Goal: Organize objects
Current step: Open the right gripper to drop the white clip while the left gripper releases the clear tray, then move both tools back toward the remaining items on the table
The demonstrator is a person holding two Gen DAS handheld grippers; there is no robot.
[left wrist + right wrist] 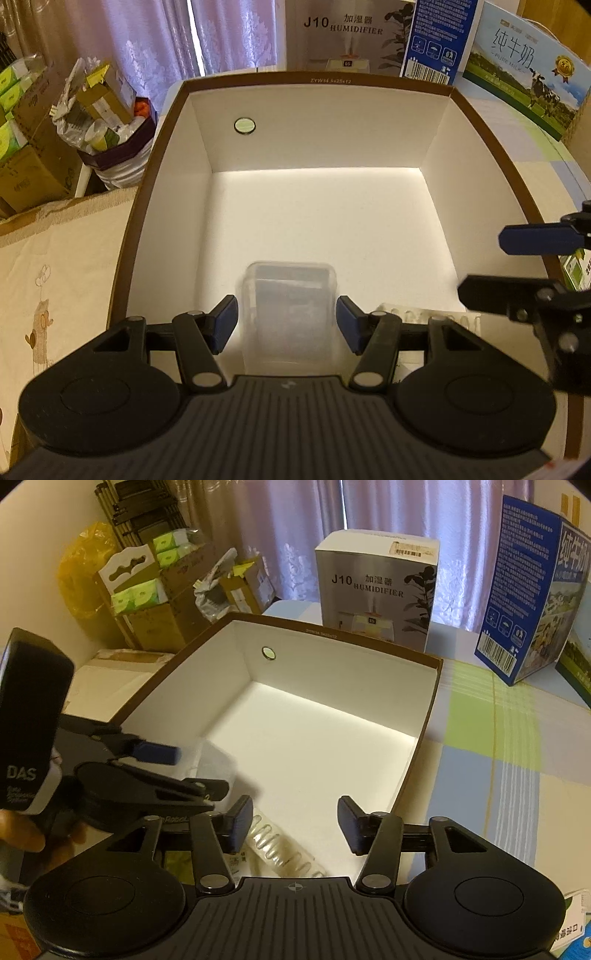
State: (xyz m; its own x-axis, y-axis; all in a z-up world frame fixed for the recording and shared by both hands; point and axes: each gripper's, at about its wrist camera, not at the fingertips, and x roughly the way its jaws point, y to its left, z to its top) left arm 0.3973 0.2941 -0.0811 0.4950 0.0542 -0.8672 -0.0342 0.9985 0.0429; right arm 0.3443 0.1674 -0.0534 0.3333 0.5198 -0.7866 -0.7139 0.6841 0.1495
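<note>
A brown-rimmed cardboard box (317,79) with a white inside stands on the table; it also shows in the right wrist view (428,716). A clear plastic case (290,314) lies on the box floor near its front wall. My left gripper (287,323) is open, its blue pads on either side of the case with gaps. A clear blister tray of vials (284,853) lies in the box's near corner (428,314). My right gripper (295,823) is open and empty above that tray. The right gripper also shows at the left view's right edge (524,266).
A humidifier box (376,590) and a blue milk carton (528,590) stand behind the box on the checked tablecloth (498,757). Cardboard boxes and bags (55,122) are stacked left of the table. A green-and-white packet (576,923) lies at the near right.
</note>
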